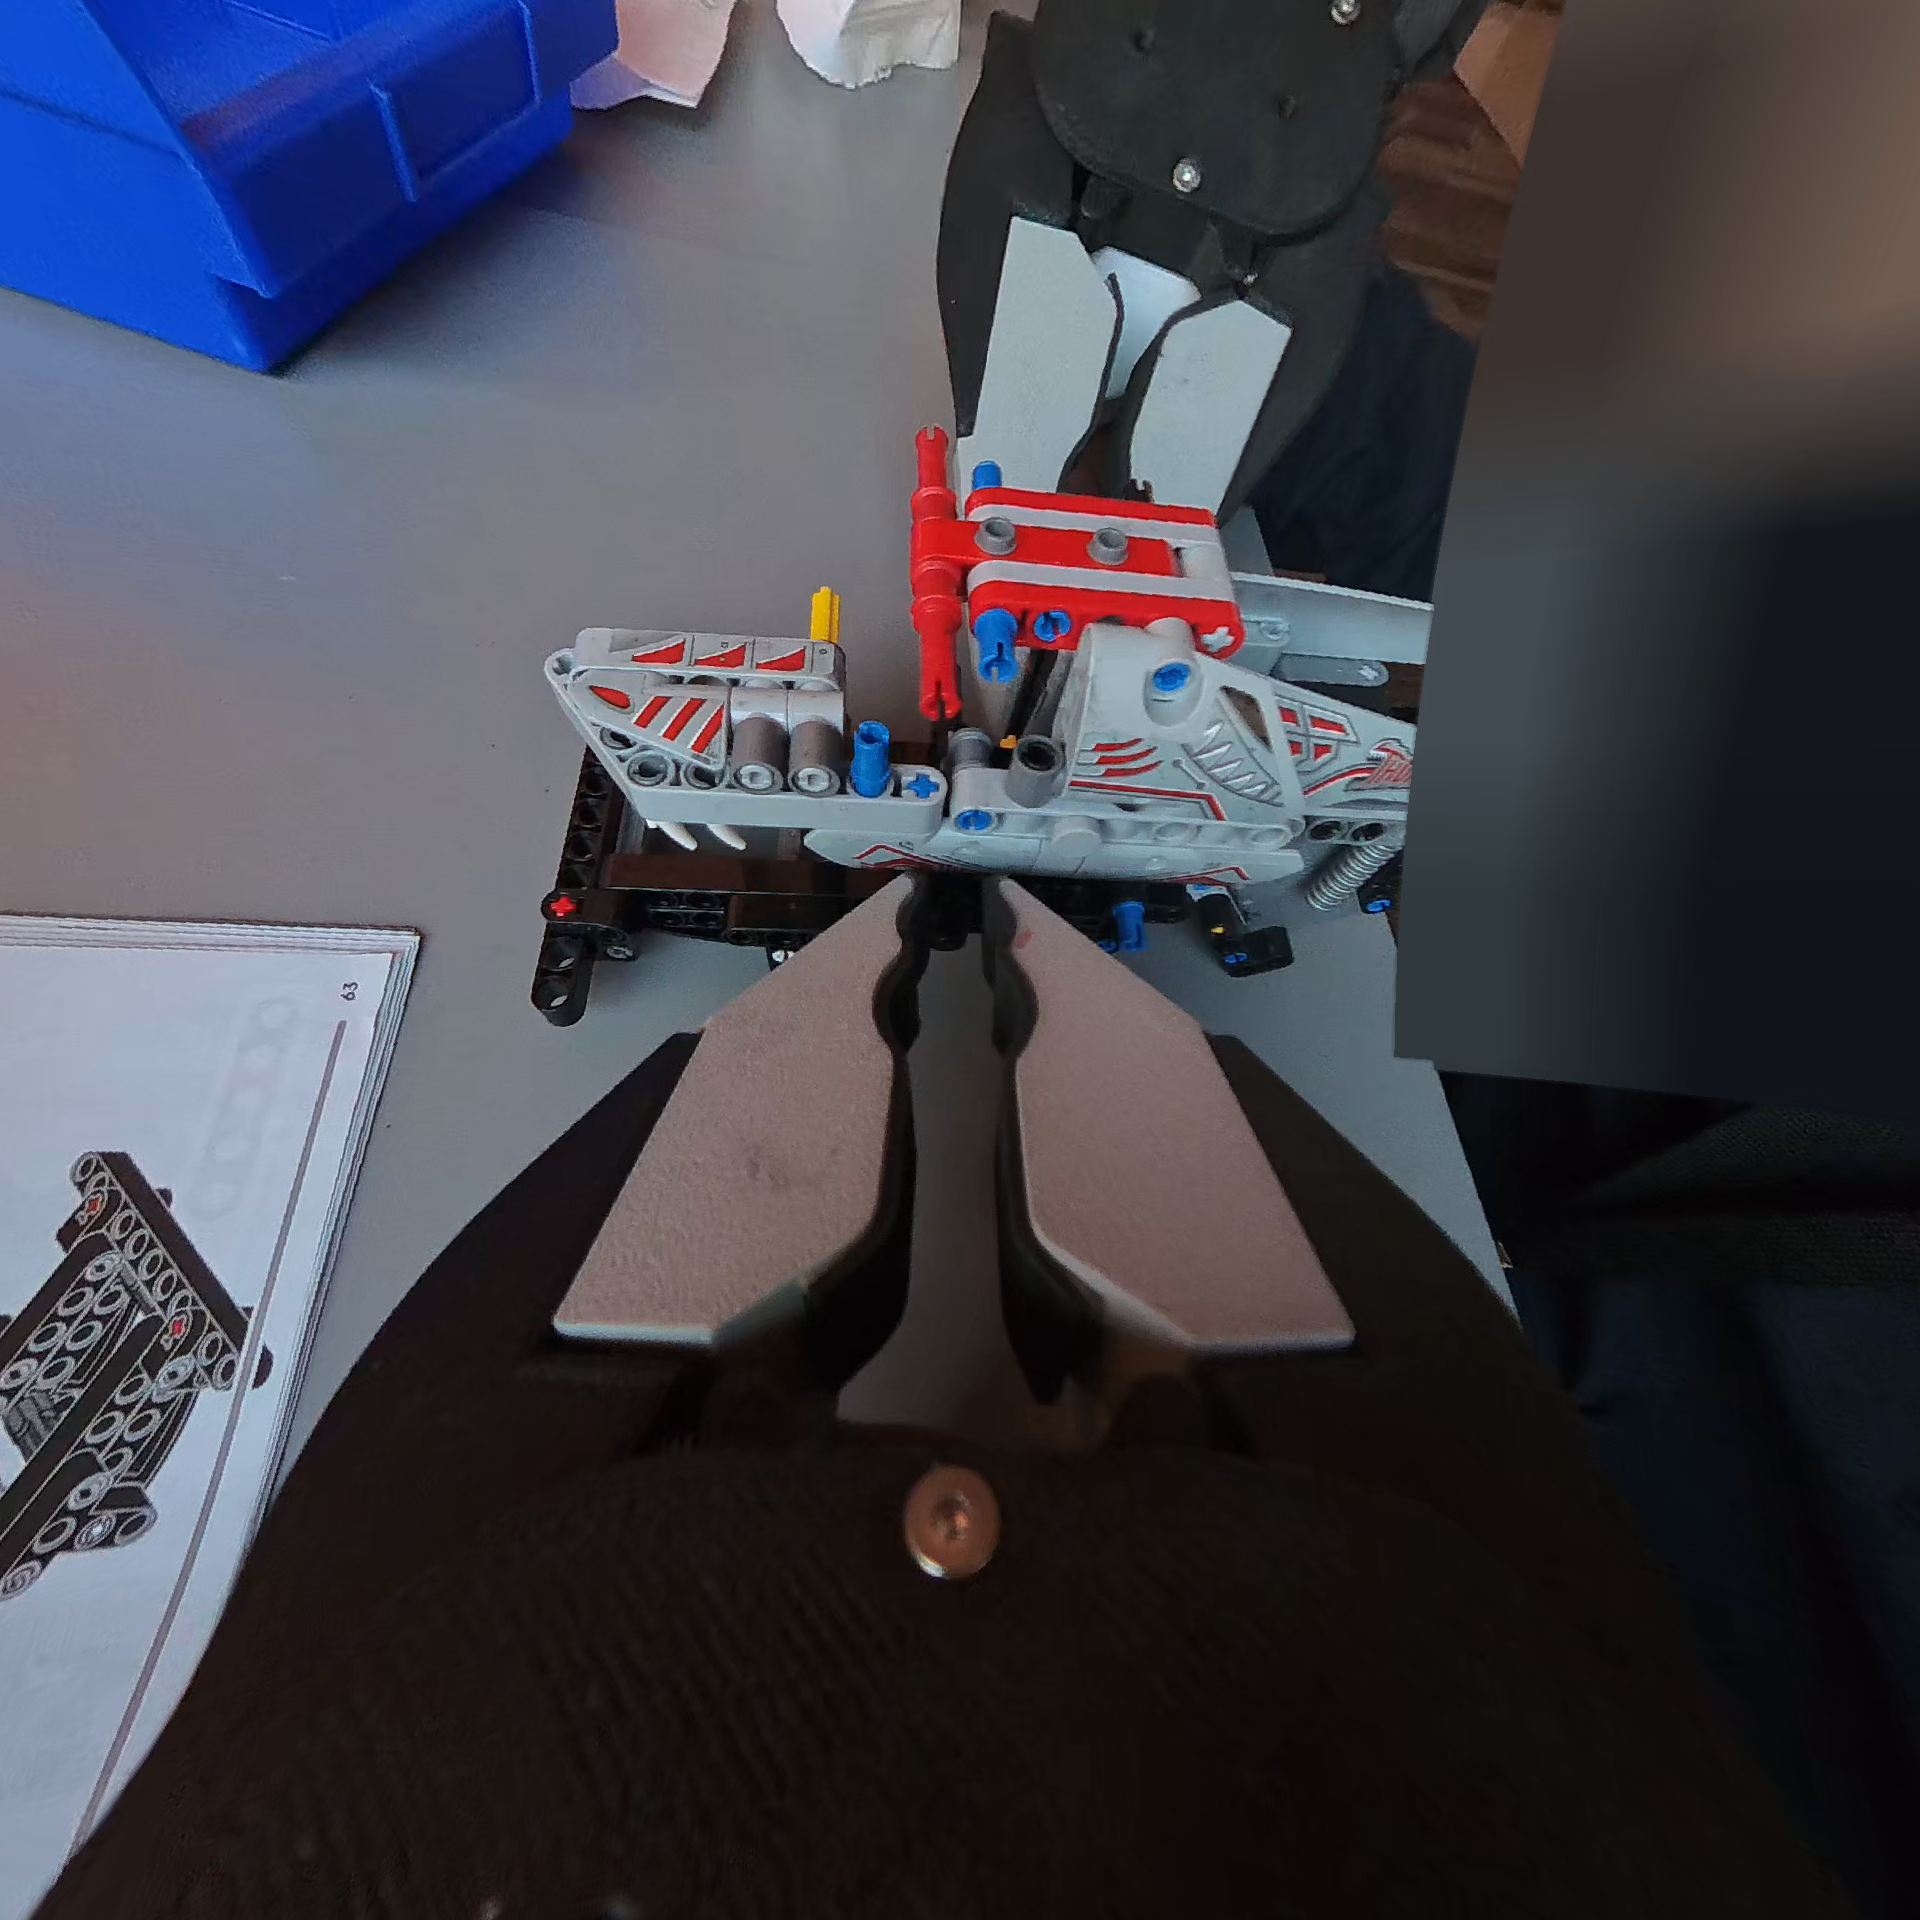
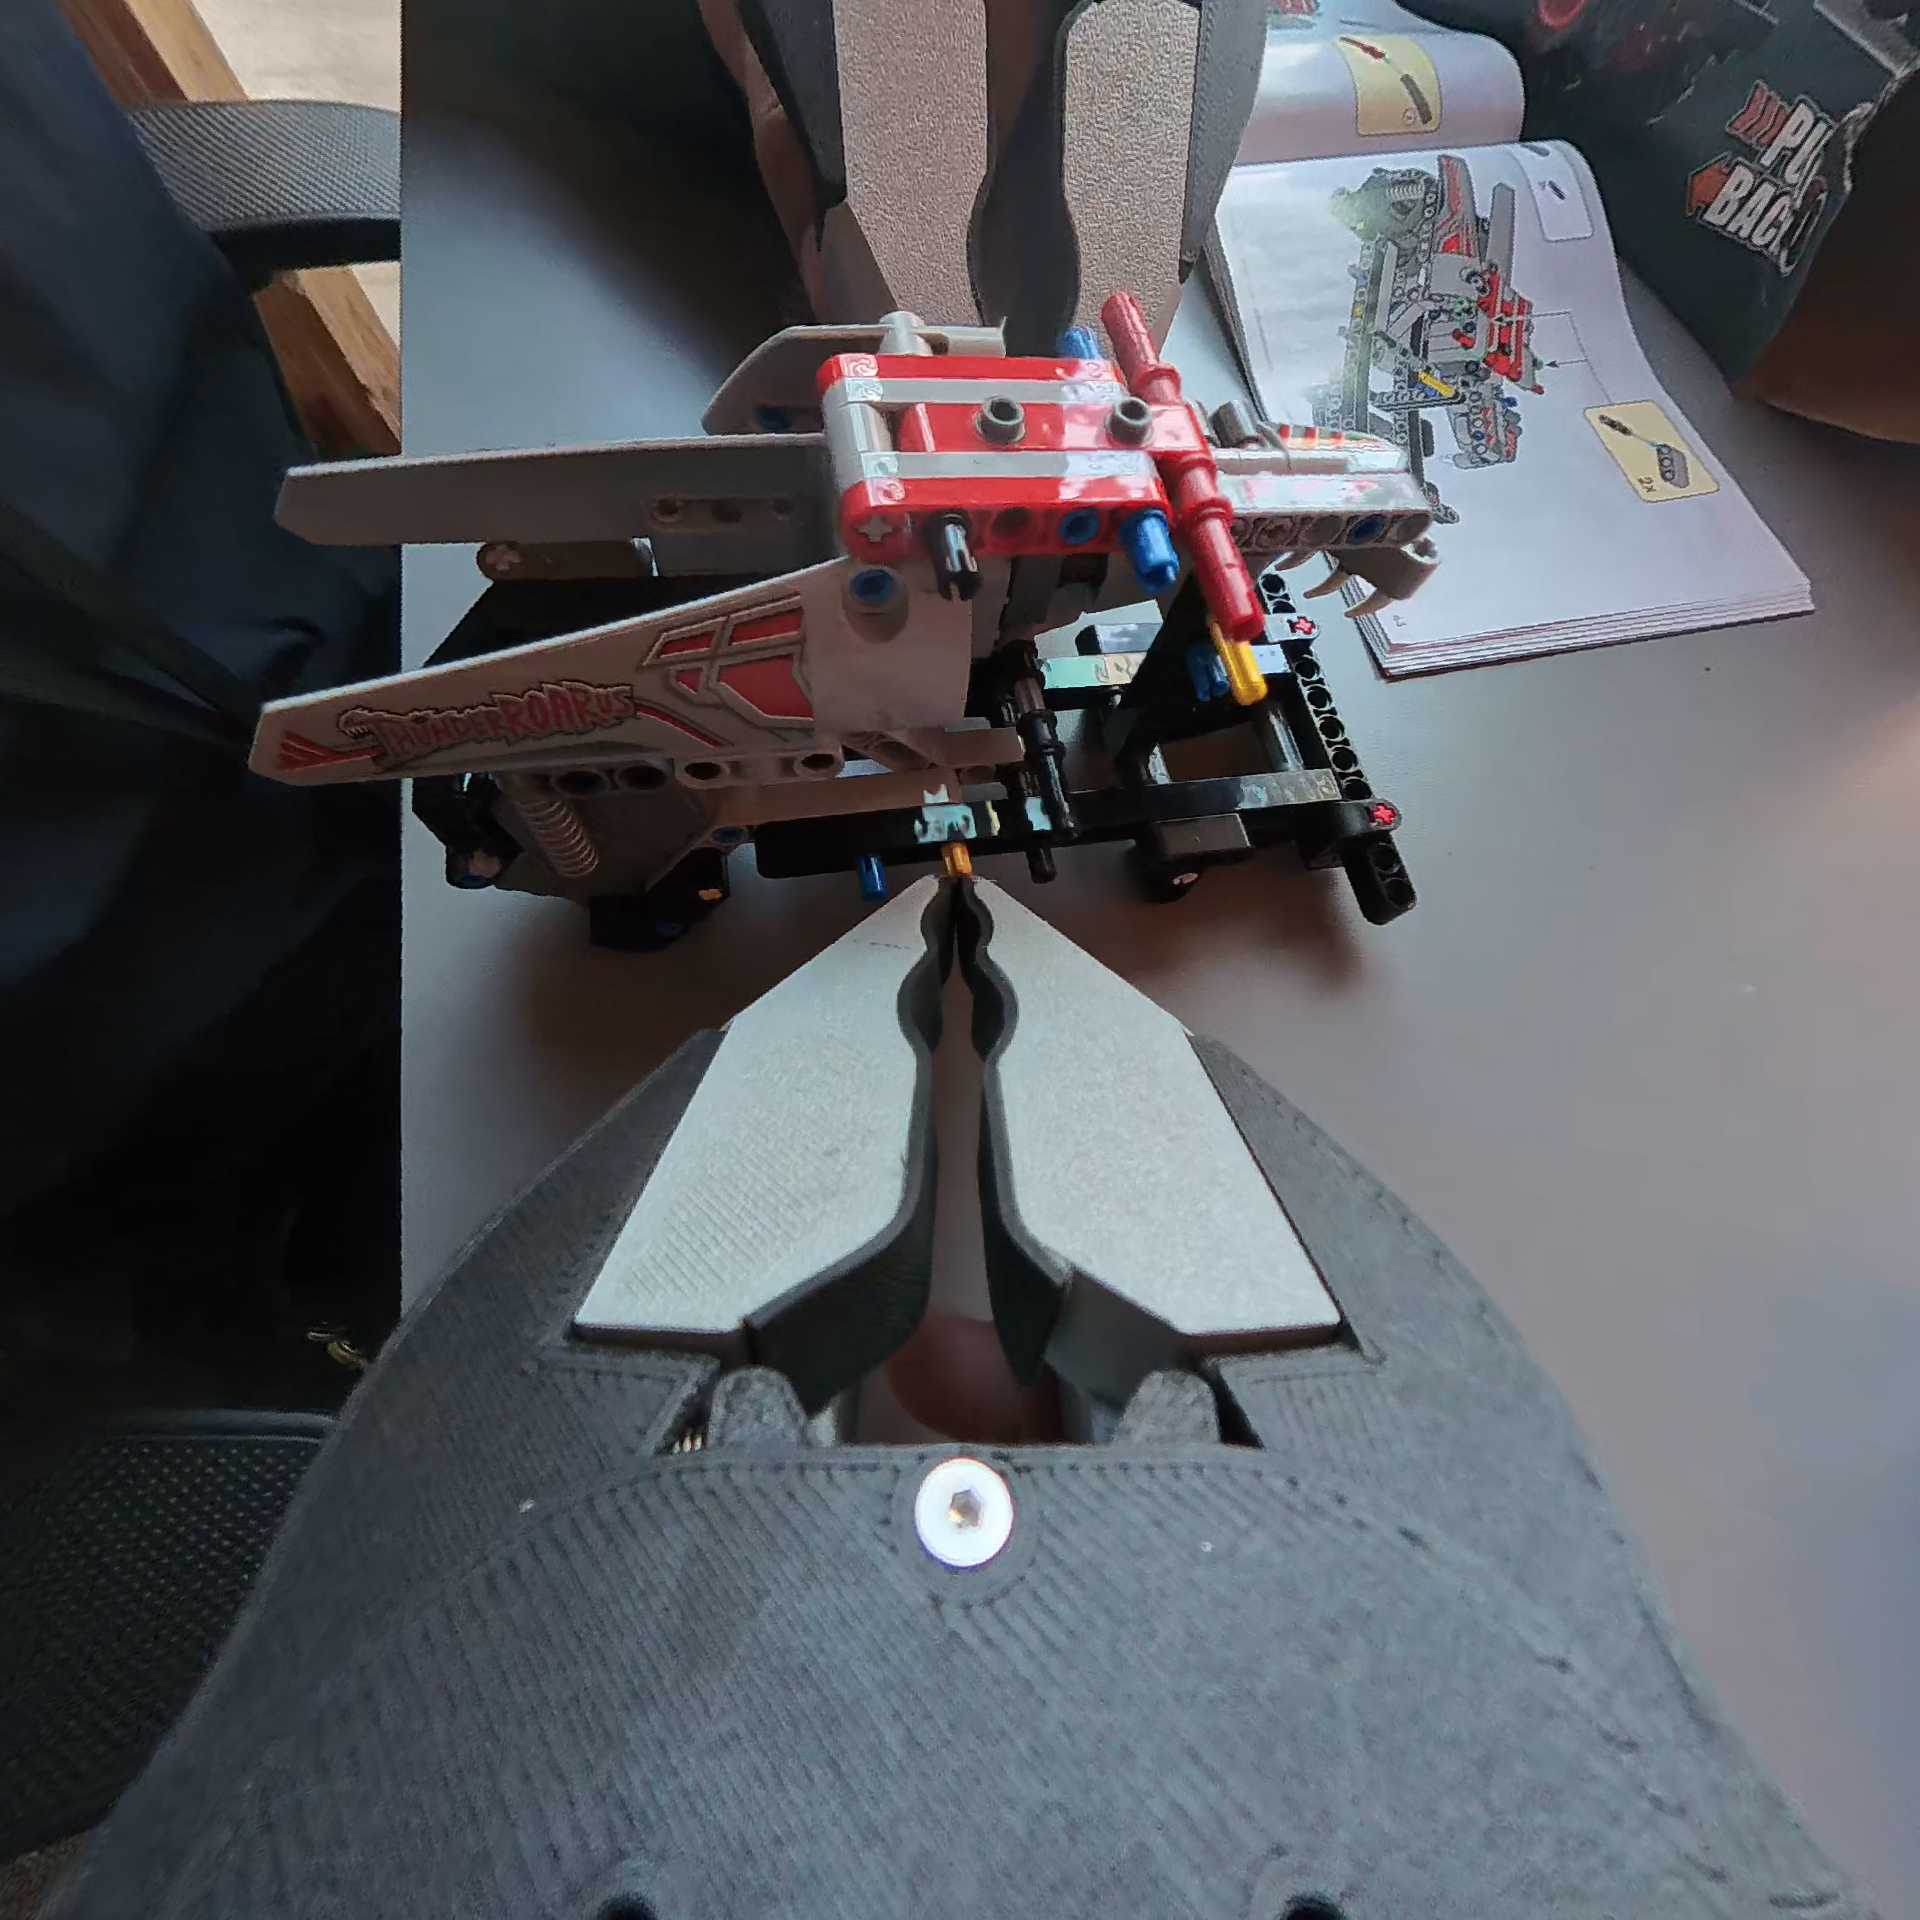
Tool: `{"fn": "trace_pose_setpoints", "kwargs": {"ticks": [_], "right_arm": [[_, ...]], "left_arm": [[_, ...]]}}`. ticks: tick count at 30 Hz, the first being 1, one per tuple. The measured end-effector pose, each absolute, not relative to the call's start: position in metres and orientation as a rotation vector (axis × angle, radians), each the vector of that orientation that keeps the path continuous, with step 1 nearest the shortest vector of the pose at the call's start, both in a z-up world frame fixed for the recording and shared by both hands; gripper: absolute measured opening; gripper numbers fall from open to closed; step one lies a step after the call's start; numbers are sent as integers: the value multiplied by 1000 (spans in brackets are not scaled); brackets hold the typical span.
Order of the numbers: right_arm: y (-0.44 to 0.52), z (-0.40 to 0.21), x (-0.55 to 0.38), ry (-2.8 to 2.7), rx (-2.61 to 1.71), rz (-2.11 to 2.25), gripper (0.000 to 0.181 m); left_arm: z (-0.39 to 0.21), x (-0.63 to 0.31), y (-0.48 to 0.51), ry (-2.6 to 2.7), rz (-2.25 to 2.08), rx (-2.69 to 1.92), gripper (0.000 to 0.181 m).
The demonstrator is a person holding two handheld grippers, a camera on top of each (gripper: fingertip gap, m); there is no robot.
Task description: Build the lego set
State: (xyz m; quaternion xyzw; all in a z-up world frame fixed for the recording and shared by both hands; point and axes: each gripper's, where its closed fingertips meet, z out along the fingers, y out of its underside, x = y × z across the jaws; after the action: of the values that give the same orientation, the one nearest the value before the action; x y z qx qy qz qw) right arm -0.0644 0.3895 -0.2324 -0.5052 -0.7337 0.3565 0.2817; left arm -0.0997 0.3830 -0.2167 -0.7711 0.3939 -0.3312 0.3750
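Note:
The lego model (image 1: 1039, 790), a grey dinosaur-headed vehicle with a red roof block (image 1: 1091, 566) on a black frame, stands on the grey table (image 1: 520, 499). My left gripper (image 1: 951, 899) is closed to a narrow gap at the model's near side and seems to pinch its black frame. In the right wrist view the model (image 2: 831, 644) is seen from its other side. My right gripper (image 2: 958, 891) is shut on a small orange pin (image 2: 956, 858) that sticks out of the black side beam (image 2: 1143, 810). Each gripper shows behind the model in the other's view, the right (image 1: 1112, 468) and the left (image 2: 997, 312).
A blue bin (image 1: 260, 156) stands at the far left, with white paper (image 1: 873, 42) behind. The instruction booklet (image 1: 156, 1195) lies open by the model and also shows in the right wrist view (image 2: 1507, 416), next to a dark box (image 2: 1745, 187). The table edge (image 2: 403, 1039) and a chair (image 2: 260, 177) lie left. Spacing between my two grippers at the tips: around 5 cm.

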Motion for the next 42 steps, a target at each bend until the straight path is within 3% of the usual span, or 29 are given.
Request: {"fn": "trace_pose_setpoints", "kwargs": {"ticks": [42], "right_arm": [[390,-238,-72,-2280,-1113,594,0]], "left_arm": [[-216,-102,385,963,-863,-1993,5]]}}
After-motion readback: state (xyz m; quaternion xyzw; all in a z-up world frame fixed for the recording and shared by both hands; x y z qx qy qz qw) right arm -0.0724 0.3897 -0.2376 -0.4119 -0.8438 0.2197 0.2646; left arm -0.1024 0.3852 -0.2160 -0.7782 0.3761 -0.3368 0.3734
